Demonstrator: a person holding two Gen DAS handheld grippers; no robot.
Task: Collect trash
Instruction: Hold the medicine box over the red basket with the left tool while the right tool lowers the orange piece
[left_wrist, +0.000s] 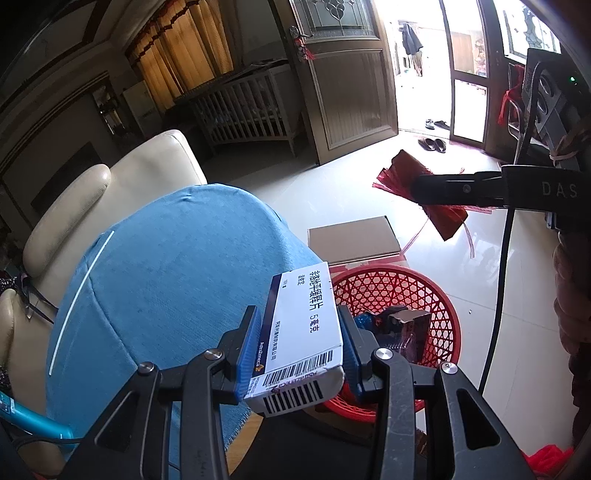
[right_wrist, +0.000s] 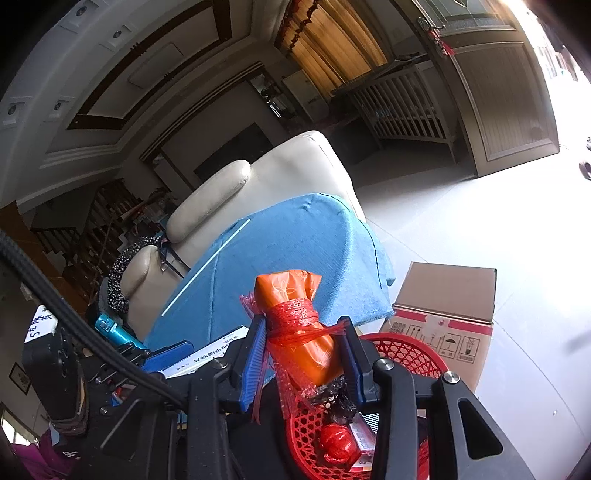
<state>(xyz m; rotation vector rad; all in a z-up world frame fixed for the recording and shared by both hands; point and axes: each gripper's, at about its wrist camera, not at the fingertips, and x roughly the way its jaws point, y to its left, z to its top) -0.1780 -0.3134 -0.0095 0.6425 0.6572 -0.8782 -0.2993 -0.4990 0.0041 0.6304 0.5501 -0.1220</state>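
My left gripper (left_wrist: 301, 349) is shut on a white and blue medicine box (left_wrist: 303, 332), held over the edge of the blue-covered table (left_wrist: 166, 280), just left of the red mesh basket (left_wrist: 417, 291) on the floor. My right gripper (right_wrist: 304, 354) is shut on an orange packet wrapped in red netting (right_wrist: 299, 325), held above the same red basket (right_wrist: 402, 350). In the left wrist view the right gripper (left_wrist: 417, 190) shows at the upper right with the red netting (left_wrist: 406, 170) in it. The basket holds several pieces of trash (right_wrist: 340, 439). The medicine box also shows in the right wrist view (right_wrist: 207, 358).
A white straw (left_wrist: 79, 295) lies on the blue cloth. A closed cardboard box (right_wrist: 447, 302) stands on the tiled floor behind the basket. A cream leather armchair (left_wrist: 110, 192) stands behind the table. A crib (left_wrist: 243, 110) and an open doorway (left_wrist: 417, 66) lie farther back.
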